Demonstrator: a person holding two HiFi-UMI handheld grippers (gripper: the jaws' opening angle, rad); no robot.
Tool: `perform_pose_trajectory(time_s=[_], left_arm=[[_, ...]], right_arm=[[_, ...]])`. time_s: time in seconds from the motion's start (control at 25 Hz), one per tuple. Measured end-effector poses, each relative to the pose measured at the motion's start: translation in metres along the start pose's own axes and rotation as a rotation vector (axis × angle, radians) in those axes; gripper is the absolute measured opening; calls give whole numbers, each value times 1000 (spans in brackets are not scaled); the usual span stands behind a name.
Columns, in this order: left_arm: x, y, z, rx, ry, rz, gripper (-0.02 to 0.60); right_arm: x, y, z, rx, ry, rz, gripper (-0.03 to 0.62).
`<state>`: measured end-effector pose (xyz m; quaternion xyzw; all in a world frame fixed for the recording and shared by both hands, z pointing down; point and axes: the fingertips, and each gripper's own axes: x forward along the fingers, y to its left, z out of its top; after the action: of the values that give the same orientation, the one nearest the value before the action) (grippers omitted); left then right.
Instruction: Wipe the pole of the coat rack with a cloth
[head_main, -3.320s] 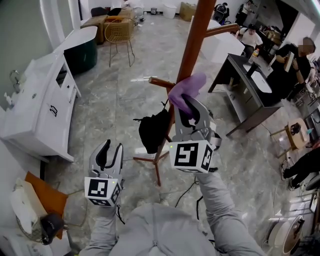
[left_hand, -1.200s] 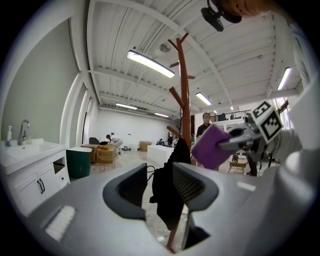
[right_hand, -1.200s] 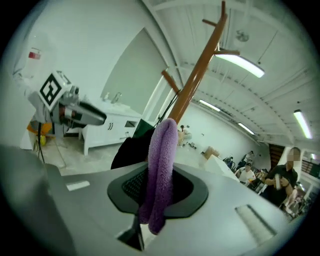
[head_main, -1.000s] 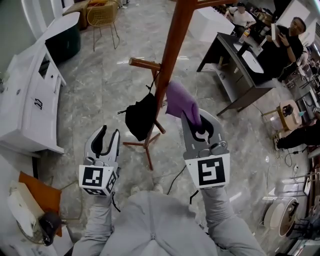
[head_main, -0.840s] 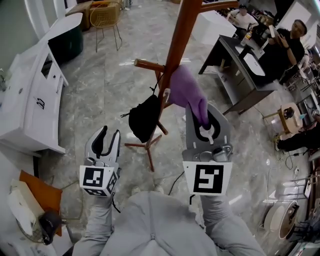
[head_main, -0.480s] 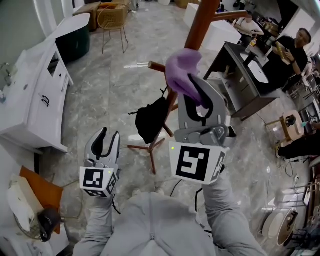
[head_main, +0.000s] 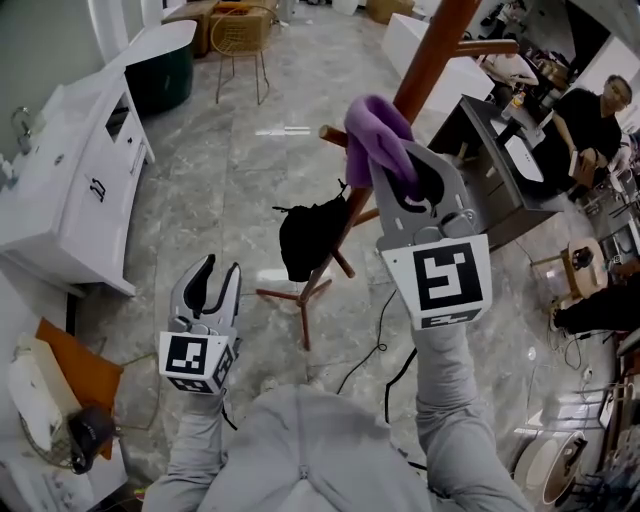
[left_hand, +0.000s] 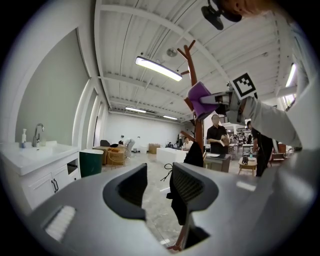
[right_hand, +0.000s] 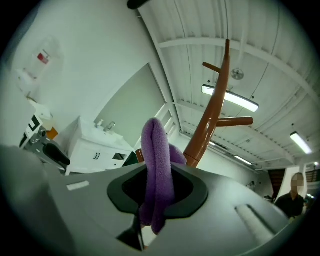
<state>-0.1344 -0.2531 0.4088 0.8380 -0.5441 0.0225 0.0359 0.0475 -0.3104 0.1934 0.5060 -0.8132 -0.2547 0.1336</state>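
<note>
Item 1, right gripper (head_main: 400, 172): I read its jaws as clamped on a folded purple cloth (head_main: 376, 135), which bulges out past the tips. The gripper is raised high, arm stretched up.

Item 2, cloth: from the head view its free end lies against the left side of the brown pole (head_main: 428, 58) of the coat rack, just above a side peg; I cannot confirm firm contact.

Item 3, left gripper (head_main: 220, 272): jaws slightly spread with nothing between them, held low and well apart from the rack.

Item 4, black bag (head_main: 310, 236): hangs from a lower peg, above the rack's splayed feet.

Item 5, surroundings: marble floor (head_main: 220, 180); white sink cabinet (head_main: 70, 190) at left.
</note>
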Motion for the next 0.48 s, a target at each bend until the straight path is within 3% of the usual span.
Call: perform_pose_trajectory(time_s=[0.12, 0.48], left_arm=[[2, -2, 1, -2, -1, -2, 167], [0, 2, 3, -5, -5, 20, 167]], right_arm=[[1, 4, 6, 32, -1, 51, 57], [9, 35, 43, -11, -76, 146, 57]])
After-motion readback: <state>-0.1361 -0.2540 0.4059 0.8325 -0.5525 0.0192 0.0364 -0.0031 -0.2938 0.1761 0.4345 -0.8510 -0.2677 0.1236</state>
